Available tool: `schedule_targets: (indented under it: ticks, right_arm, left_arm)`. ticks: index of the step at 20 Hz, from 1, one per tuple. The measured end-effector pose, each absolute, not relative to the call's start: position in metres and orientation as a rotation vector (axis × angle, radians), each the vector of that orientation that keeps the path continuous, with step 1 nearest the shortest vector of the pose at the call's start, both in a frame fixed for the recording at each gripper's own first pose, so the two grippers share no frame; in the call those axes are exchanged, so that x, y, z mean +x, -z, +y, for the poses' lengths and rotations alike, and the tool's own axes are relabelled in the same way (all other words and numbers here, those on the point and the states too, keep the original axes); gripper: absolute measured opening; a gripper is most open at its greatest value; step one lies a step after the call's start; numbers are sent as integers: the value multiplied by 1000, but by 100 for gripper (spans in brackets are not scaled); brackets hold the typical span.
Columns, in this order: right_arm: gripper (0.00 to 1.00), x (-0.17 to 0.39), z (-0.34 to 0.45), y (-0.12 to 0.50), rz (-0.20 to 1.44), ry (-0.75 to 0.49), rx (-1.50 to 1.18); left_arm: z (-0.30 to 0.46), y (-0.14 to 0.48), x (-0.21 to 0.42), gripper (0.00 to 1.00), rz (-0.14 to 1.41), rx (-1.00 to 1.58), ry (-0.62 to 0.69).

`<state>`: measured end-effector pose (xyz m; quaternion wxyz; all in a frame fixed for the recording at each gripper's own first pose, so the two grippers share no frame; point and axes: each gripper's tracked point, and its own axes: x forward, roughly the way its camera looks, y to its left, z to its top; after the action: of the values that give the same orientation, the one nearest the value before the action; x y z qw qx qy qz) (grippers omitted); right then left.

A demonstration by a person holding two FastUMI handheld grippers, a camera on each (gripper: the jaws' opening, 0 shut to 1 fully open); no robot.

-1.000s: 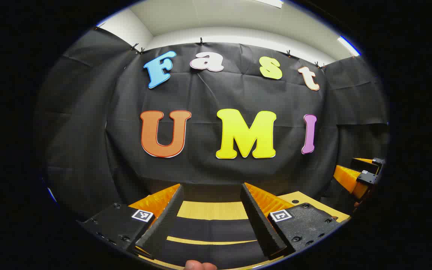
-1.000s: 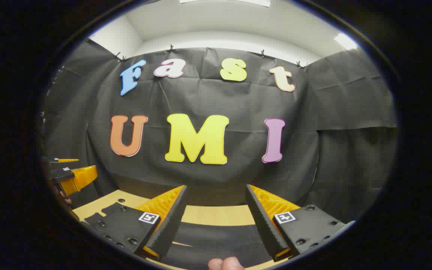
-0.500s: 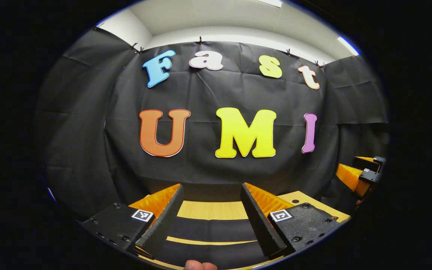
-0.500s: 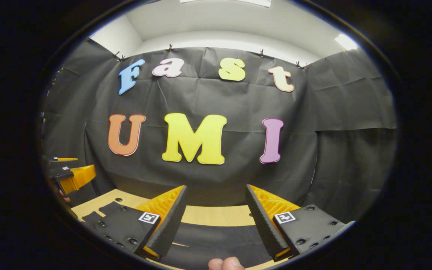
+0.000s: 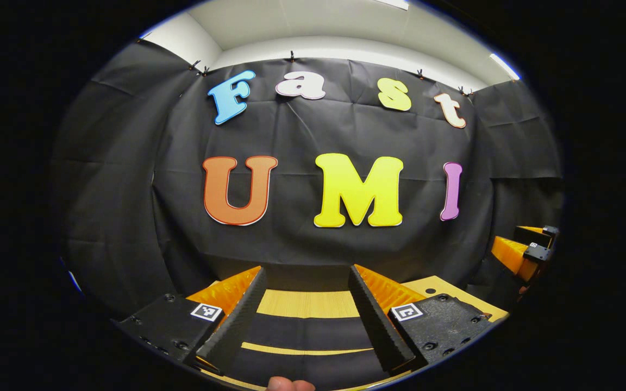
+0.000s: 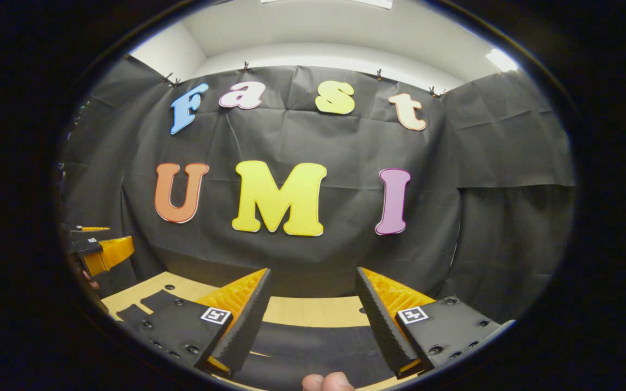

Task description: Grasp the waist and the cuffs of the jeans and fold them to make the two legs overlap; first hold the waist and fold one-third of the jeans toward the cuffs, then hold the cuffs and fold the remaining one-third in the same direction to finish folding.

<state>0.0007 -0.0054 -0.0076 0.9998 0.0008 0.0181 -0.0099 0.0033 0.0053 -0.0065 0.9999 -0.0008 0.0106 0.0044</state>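
At the bottom edge of the left gripper view I see a fingertip [image 5: 290, 385] of the hand holding the rig. Just ahead of it my left gripper [image 5: 306, 285] has its two fingers spread well apart, with nothing between them. Below and between those fingers lies dark cloth in flat layers, which I take to be the jeans [image 5: 305, 332]; thin strips of the wooden table [image 5: 306, 304] show between the layers, so the garment looks laid in folds, though I cannot tell waist from cuffs. The left gripper hangs above the cloth without touching it.

In the right gripper view, two fingertips [image 6: 328, 382] peek in at the bottom rim. My right gripper [image 6: 313, 287] is likewise parted wide and grips nothing. The dark jeans [image 6: 313, 347] lie under it, and a further piece of the dark cloth [image 6: 152, 301] shows on the table [image 6: 313, 311] to the left of the near finger.

Farther off, at the right edge of the left gripper view, I see the right gripper [image 5: 525, 251] held above the table. At the left edge of the right gripper view, the left gripper [image 6: 98, 251] is well apart from mine, with a bit of the hand [image 6: 89, 279] under it.

Beyond the table's far edge stands the black cloth wall [image 5: 128, 179] of the booth
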Motion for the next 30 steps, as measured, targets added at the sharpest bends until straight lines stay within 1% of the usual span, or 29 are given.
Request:
schedule_targets:
  ticks: [2,3,6,7,10,13,16,18,20,21,22,23,24,26,27,28,29,30]
  right_arm:
    - [95,9,-25,29,97,15,3]
    - [95,11,-42,37,130,32,4]
    - [94,6,-102,68,225,108,-4]
    - [95,4,-120,80,260,128,-6]
    - [95,-12,-182,134,405,189,52]
    - [94,-27,-221,207,603,252,258]
    - [95,-46,-247,267,729,347,609]
    - [93,-55,-261,301,775,427,774]
    - [94,-61,-274,324,793,486,842]
    - [91,-62,-278,330,804,499,860]
    - [94,-61,-279,336,813,506,871]
    - [94,-58,-280,342,821,507,883]
    - [94,-56,-282,346,826,509,892]
    - [94,-51,-283,351,839,511,889]
    - [92,-49,-283,353,845,509,879]
    - [94,-45,-282,355,853,508,867]
    - [92,-41,-282,357,860,506,856]
    - [92,-39,-282,363,868,508,845]
  left_arm:
    - [13,15,-3,97,65,-37,-47]
    - [19,19,-6,97,88,-54,-75]
    - [38,35,-20,97,161,-91,-174]
    - [43,43,-26,97,190,-111,-200]
    - [45,74,-47,98,316,-236,-236]
    - [46,113,-78,99,469,-406,-358]
    - [35,140,-99,99,574,-682,-478]
    - [23,142,-113,99,581,-916,-570]
    - [13,131,-121,99,554,-1114,-664]
    - [6,121,-122,99,535,-1179,-693]
    - [-2,110,-122,100,523,-1220,-710]
    - [-14,99,-122,99,529,-1241,-721]
    - [10,122,-119,99,536,-1264,-714]
    - [6,127,-113,99,546,-1281,-710]
    - [10,126,-105,99,529,-1285,-708]
    - [10,125,-106,99,528,-1278,-707]
    - [13,127,-101,99,532,-1268,-706]
    - [14,128,-95,99,537,-1258,-705]
